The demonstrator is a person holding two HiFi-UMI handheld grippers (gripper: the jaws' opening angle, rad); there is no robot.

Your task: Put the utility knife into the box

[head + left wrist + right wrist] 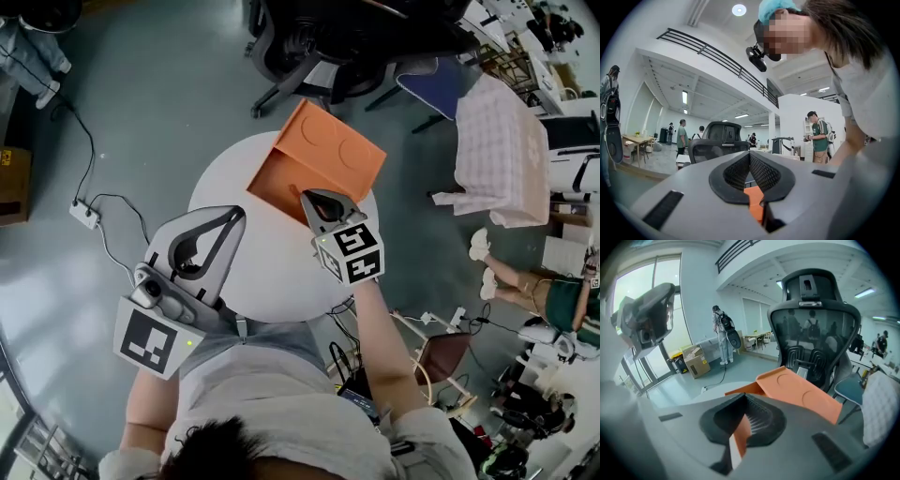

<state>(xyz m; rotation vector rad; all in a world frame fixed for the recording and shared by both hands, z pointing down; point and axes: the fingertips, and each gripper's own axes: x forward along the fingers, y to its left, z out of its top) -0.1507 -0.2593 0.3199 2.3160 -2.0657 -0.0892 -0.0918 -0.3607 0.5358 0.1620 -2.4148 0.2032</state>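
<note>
Pads [761,420] of the right gripper [316,198] pinch the orange utility knife [740,433] lengthwise along the jaws, at the near rim of the open orange box [279,178] on the white table [272,272], the left gripper [236,213] farther back, jaws pressed together

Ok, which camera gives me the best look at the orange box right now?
The head view: it shows the orange box nearly whole from above, lid open, on the round white table. The right gripper view catches its raised lid and one wall edge only. The left gripper view shows just an orange sliver through its jaws.
</note>
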